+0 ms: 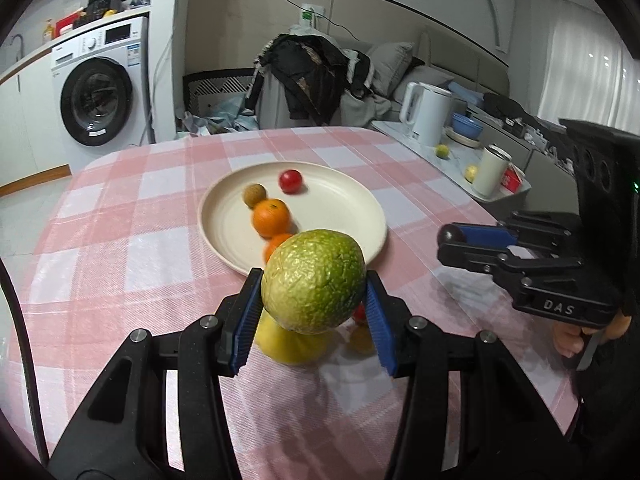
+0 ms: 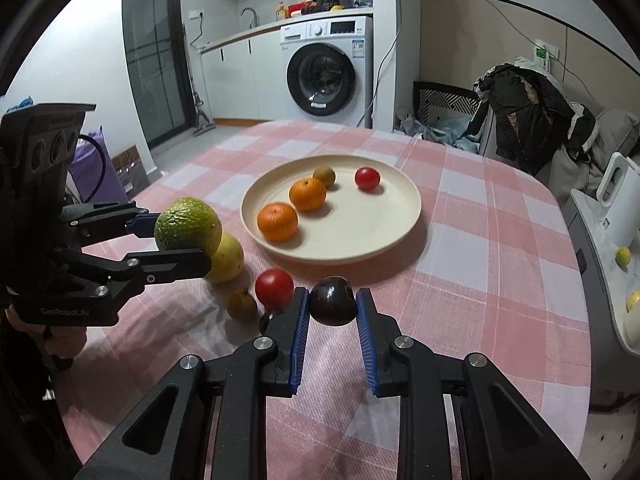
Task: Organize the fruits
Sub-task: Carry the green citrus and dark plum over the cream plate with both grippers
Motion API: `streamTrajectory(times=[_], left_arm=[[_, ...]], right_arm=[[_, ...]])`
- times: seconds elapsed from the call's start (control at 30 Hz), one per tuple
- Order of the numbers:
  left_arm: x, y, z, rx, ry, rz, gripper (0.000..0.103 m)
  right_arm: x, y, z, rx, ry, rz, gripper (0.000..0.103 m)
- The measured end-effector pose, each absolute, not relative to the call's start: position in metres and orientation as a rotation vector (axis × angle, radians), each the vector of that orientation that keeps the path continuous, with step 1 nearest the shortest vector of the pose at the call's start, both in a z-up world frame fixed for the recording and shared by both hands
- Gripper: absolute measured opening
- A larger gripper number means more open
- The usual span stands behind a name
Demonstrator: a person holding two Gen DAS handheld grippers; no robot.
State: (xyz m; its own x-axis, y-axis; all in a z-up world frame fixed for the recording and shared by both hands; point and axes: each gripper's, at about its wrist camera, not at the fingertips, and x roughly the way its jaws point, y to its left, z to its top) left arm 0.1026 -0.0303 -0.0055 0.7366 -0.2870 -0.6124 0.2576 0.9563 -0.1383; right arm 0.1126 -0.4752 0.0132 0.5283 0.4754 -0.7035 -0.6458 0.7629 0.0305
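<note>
My left gripper (image 1: 312,296) is shut on a bumpy green fruit (image 1: 314,280), held above the table near the cream plate (image 1: 352,208); it also shows in the right wrist view (image 2: 188,226). My right gripper (image 2: 332,304) is shut on a dark plum (image 2: 333,301), held above the cloth in front of the plate (image 2: 380,220). The plate holds two oranges (image 2: 278,221), a small brown fruit (image 2: 325,176) and a red tomato (image 2: 367,178). On the cloth lie a yellow pear (image 2: 228,258), a red tomato (image 2: 274,288) and a brown fruit (image 2: 241,305).
The table has a pink checked cloth (image 2: 480,280). A side counter at the right holds a white kettle (image 1: 426,114), a blue bowl (image 1: 466,125), a white cup (image 1: 490,170) and small yellow-green fruits (image 1: 442,151). A washing machine (image 2: 326,70) and a clothes-covered chair (image 2: 528,116) stand behind.
</note>
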Motion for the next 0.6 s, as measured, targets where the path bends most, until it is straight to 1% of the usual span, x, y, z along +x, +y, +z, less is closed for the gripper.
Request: streamTrajectory(times=[0.33,0.6], left_arm=[[0.127,-0.011,-0.004,-0.054,0.654,-0.221,0.046],[0.145,-0.002,-0.014,-0.054,0.661,-0.181,0.046]], right_arm=[[0.123,-0.465,0.02,-0.196,0.729,0.669,0.025],[0.141,-0.462,0.022,-0.143,0.726,0.631,0.025]])
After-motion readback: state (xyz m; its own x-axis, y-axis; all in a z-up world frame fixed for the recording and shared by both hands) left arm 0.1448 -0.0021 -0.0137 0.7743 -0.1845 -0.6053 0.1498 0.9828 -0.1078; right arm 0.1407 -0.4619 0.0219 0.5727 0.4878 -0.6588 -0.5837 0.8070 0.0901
